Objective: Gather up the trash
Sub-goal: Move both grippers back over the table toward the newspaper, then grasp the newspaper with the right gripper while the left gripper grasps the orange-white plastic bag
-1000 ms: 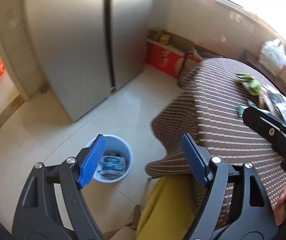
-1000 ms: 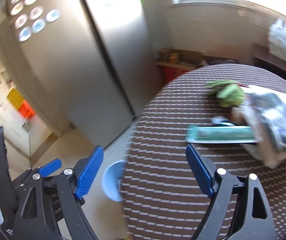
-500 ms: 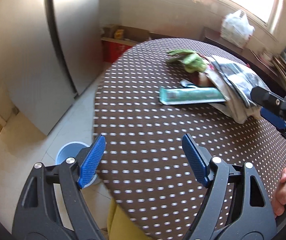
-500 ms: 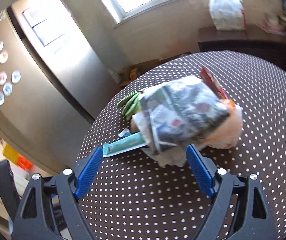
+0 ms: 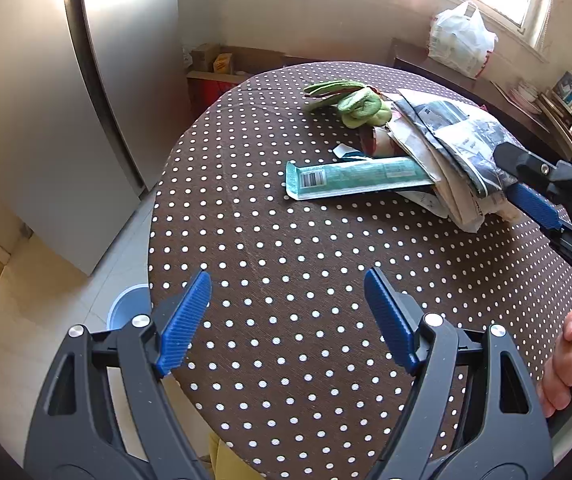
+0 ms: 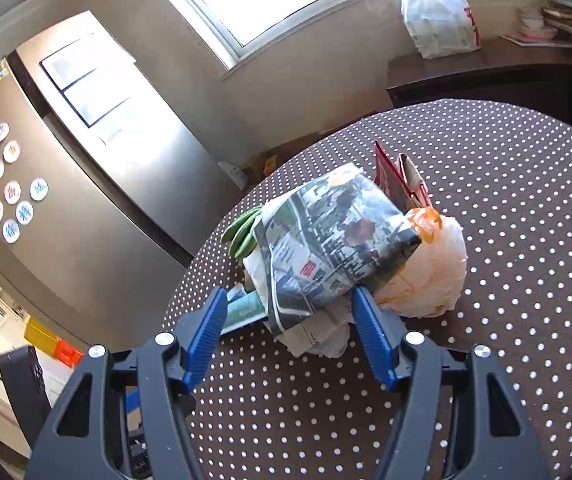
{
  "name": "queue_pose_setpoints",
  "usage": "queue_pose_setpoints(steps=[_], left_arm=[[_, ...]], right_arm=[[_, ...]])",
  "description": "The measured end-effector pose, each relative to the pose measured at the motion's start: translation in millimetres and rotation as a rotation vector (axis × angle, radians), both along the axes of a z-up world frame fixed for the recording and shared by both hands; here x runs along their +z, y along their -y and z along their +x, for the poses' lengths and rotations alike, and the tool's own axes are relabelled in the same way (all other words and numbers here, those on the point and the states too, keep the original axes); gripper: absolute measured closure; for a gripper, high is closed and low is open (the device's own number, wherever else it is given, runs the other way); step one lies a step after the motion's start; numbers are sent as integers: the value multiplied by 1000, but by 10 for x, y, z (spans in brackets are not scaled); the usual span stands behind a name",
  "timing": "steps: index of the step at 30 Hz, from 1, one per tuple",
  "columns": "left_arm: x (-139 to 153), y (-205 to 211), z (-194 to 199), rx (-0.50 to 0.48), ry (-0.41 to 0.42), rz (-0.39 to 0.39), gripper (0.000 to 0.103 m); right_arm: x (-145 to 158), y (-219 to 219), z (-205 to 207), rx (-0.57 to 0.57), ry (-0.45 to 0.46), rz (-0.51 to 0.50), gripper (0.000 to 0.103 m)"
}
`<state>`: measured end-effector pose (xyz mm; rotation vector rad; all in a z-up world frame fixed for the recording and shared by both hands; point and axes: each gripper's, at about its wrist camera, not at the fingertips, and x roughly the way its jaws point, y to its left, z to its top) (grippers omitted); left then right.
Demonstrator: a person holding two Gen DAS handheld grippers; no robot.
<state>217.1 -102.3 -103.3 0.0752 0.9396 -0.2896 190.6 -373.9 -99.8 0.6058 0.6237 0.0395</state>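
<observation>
A tall steel fridge (image 5: 65,112) stands beside a round table (image 5: 286,280) under a brown cloth with white dots. On the floor at the table's near edge stands a pale blue bin (image 5: 125,308), mostly hidden by the tabletop and the left gripper, so its contents cannot be made out. On a dark sideboard (image 6: 486,72) under the window sits a tied white plastic bag (image 6: 438,16).

The trash lies heaped on the far half of the table. A folded newspaper (image 6: 334,236) covers the top of the heap. Touching it on the right is a crumpled orange-and-white plastic bag (image 6: 430,272), with a red carton (image 6: 394,180) standing behind. A long teal box (image 5: 350,176) sticks out from under the paper toward the fridge, and green vegetable scraps (image 5: 350,100) lie at the far end.

The left gripper (image 5: 288,316) hovers over bare cloth, its jaws spread wide with nothing between them. The right gripper (image 6: 286,332) is at the near end of the heap, its jaws closing with the newspaper's edge between the pads but not yet pinched.
</observation>
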Motion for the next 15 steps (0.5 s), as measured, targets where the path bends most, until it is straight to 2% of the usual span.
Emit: queue_pose_setpoints(steps=[7,10,13,15], left_arm=[[-7,-62,53,9,-1,4,25],[-3,-82,73,16,-1,8,25],[6,-106,80,18,2,4,25],[5,-115,90,26,4,7,25]], right_arm=[[-7,145,168,-65,25,48,40],[-10,184,231,-91,11,49,70],[-19,243,221,-82,-1,79,69],[-31,331,170,-117,-6,96,61]])
